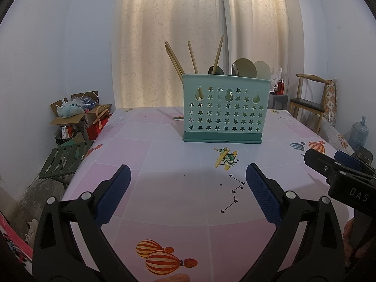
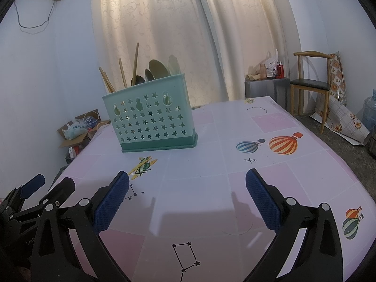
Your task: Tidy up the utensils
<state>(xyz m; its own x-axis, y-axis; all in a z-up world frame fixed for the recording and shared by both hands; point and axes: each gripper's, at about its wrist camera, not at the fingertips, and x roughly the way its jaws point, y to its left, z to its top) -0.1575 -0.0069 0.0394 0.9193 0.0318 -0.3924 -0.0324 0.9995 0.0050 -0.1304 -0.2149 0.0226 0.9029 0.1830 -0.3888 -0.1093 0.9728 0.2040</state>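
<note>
A teal utensil caddy (image 1: 223,111) with star-shaped holes stands upright on the table, also in the right wrist view (image 2: 150,122). Wooden chopsticks (image 1: 175,60) lean in its left part and spoons (image 1: 245,68) stand bowl-up in its right part; the same chopsticks (image 2: 122,72) and spoons (image 2: 159,69) show in the right wrist view. My left gripper (image 1: 188,181) is open and empty above the table, in front of the caddy. My right gripper (image 2: 188,183) is open and empty, in front and to the right of the caddy.
The table wears a pink and white cloth (image 1: 164,188) printed with balloons and planes. A green stool (image 1: 63,162) and boxes (image 1: 75,115) stand left of the table. A wooden chair (image 2: 310,87) and water jug (image 1: 358,132) stand at the right. Curtains hang behind.
</note>
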